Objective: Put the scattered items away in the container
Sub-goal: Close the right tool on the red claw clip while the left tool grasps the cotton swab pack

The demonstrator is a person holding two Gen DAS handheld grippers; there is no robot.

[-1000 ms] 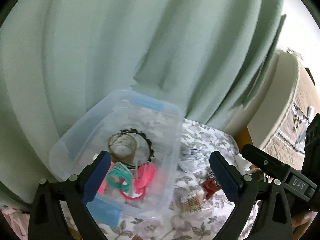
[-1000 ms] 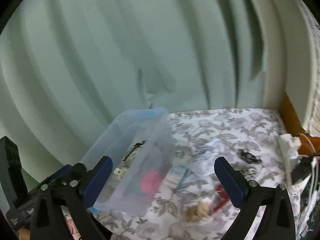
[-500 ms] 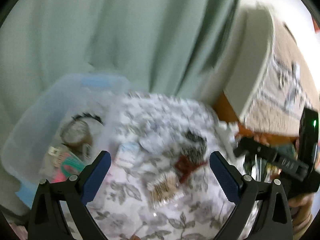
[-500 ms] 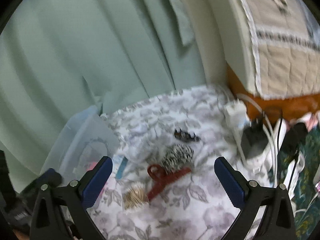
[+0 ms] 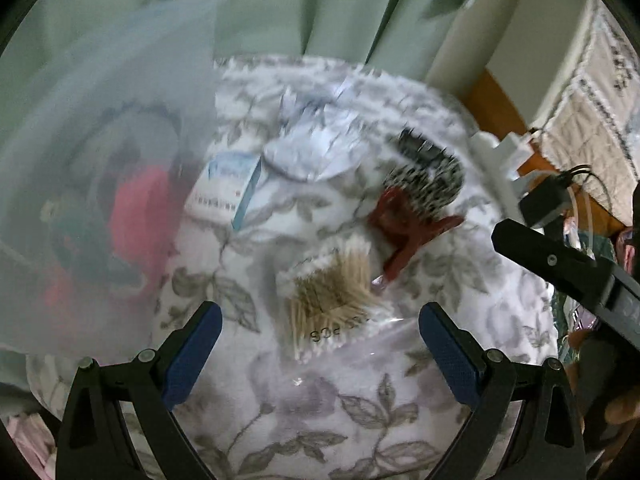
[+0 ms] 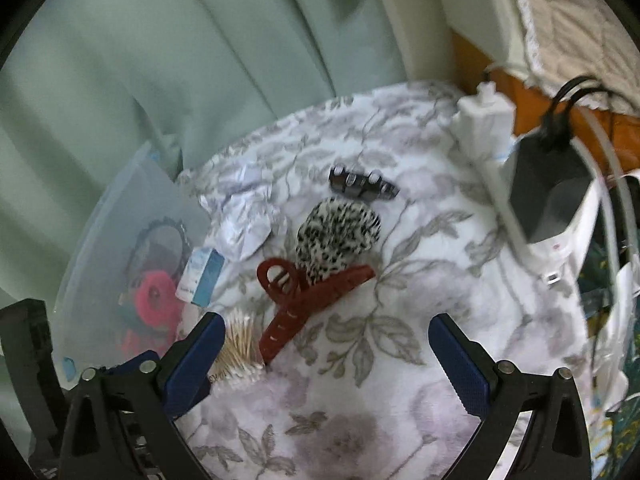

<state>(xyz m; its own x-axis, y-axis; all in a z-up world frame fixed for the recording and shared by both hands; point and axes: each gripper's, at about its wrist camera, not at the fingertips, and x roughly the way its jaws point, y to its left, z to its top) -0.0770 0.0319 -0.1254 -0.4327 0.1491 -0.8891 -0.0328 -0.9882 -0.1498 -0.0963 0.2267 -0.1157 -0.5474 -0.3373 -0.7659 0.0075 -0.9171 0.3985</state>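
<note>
Looking along the left gripper (image 5: pixel 318 344), fingers apart and empty, a bag of cotton swabs (image 5: pixel 332 288) lies just ahead beside the red hair claw (image 5: pixel 408 232); the clear container (image 5: pixel 92 184) (blurred) sits left. Only the right view, its right gripper (image 6: pixel 326 354) likewise spread, shows a dark barrette (image 6: pixel 362 182) beyond the spotted scrunchie (image 6: pixel 338 236).

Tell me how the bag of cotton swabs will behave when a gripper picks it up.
The bag of cotton swabs is thin clear plastic, so it will probably be slippery and crumple between the fingers. The swabs look loose inside, so they may shift and the bag sag. It is likely very light. The red hair claw touches its edge and could get nudged.
</note>
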